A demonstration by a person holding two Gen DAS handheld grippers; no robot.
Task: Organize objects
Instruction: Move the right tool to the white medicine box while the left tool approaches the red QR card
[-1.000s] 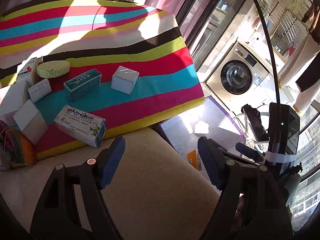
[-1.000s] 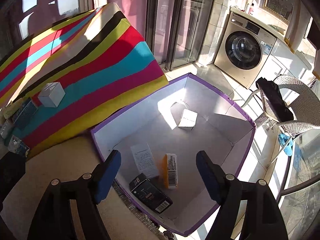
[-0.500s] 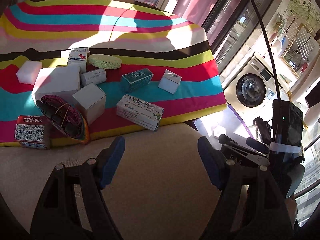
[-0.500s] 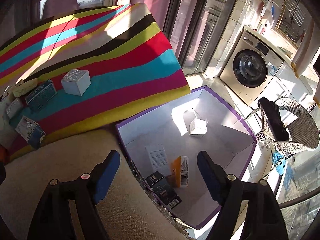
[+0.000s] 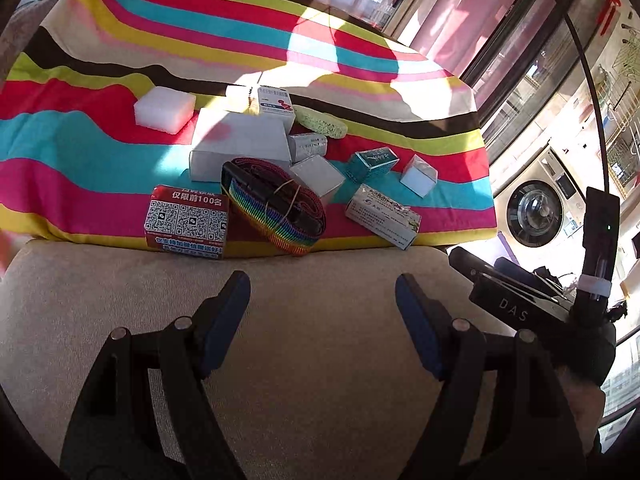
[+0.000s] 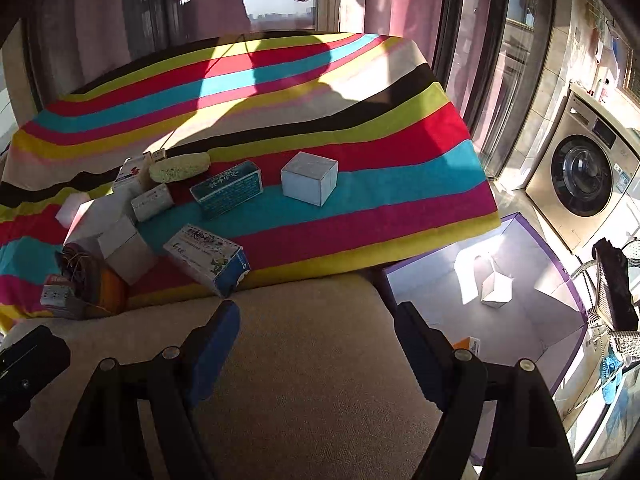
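Lying on the striped cloth (image 5: 80, 148), the things we are sorting form a loose cluster near its front edge. We read "100" among Chinese characters above three QR codes on the red packet (image 5: 186, 216); beside it sits the coiled rainbow strap (image 5: 276, 208). Behind them are a large white box (image 5: 240, 144), a foam block (image 5: 164, 110), a green sponge (image 5: 322, 122), a teal carton (image 6: 227, 190) and a small white cube (image 6: 309, 177); their print is too small for us to read. Our left gripper (image 5: 322, 300) stands spread and empty over the beige cushion (image 5: 320, 380), and so does our right gripper (image 6: 316, 326), whose housing reads "DAS". Farther right, the purple-edged bin (image 6: 560, 276) holds a white box (image 6: 496, 290) beside the washing machine (image 6: 584, 180).
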